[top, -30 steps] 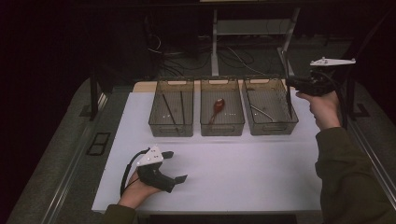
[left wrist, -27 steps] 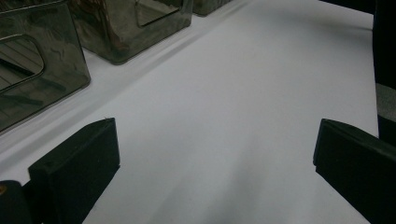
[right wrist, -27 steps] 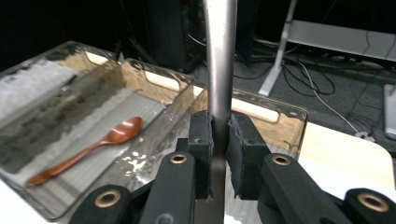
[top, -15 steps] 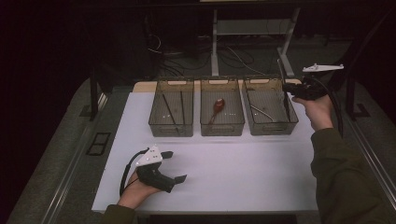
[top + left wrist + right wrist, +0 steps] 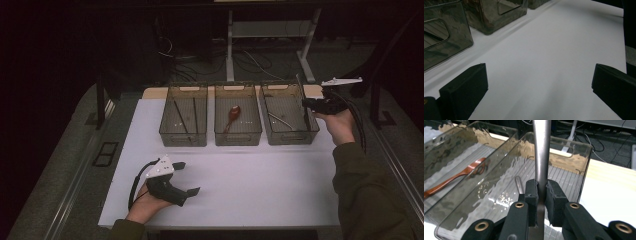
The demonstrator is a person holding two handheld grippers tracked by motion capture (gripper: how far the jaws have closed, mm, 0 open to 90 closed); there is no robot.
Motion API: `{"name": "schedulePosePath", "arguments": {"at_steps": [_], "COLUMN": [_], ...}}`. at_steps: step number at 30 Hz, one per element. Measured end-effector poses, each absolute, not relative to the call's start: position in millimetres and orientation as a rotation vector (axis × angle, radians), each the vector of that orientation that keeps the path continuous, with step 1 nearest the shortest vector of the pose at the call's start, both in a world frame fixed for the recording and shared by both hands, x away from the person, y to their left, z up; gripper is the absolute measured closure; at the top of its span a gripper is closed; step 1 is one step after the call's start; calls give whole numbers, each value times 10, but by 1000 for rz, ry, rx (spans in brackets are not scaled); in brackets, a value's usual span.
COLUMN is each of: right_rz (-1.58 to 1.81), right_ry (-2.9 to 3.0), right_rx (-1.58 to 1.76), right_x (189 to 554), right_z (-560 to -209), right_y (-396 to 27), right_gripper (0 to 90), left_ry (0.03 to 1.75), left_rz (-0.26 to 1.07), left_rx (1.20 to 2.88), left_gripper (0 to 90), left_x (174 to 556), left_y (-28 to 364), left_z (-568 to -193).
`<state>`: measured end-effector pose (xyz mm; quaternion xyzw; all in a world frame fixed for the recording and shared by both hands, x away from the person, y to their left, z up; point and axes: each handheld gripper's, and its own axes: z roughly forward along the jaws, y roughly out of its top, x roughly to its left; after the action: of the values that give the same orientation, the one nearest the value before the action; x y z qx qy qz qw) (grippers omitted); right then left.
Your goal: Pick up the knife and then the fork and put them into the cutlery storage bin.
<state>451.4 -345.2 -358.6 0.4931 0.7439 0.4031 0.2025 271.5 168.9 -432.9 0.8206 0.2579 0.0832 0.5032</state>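
Note:
My right gripper (image 5: 308, 103) hovers over the right edge of the right clear bin (image 5: 290, 138). It is shut on the flat handle of a metal utensil (image 5: 541, 150), which stands nearly upright between the pads (image 5: 532, 192). From above, the utensil (image 5: 301, 87) is a thin stick sticking up and down through the jaws. Another metal utensil (image 5: 280, 120) lies on the floor of that bin. My left gripper (image 5: 187, 177) rests on the white table near the front left, open, with bare tabletop between its jaws in the left gripper view.
Three clear bins stand in a row at the back of the white tabletop (image 5: 250, 185). The left bin (image 5: 183, 136) holds black sticks (image 5: 181, 117). A brown wooden spoon (image 5: 232, 115) lies in the middle bin (image 5: 238, 137). Cables and table legs lie beyond.
My right hand has come down and slightly inward with the metal utensil, closer to the right bin. The left gripper has stayed put.

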Motion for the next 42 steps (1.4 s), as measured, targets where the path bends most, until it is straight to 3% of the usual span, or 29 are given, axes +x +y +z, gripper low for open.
{"name": "schedulePosePath", "arguments": {"at_steps": [34, 42], "right_rz": [858, 955], "right_ry": [2285, 2283], "right_rx": [1368, 1425], "right_x": [4918, 4906], "right_z": [-3825, -3801], "right_y": [-3029, -3102], "right_gripper": [776, 669], "left_ry": [611, 612], "left_rz": [193, 191], "left_rx": [1969, 1970], "left_gripper": [0, 0], "left_x": [2712, 2712], "left_y": [1682, 1679], "left_z": [-4311, -4314]}}
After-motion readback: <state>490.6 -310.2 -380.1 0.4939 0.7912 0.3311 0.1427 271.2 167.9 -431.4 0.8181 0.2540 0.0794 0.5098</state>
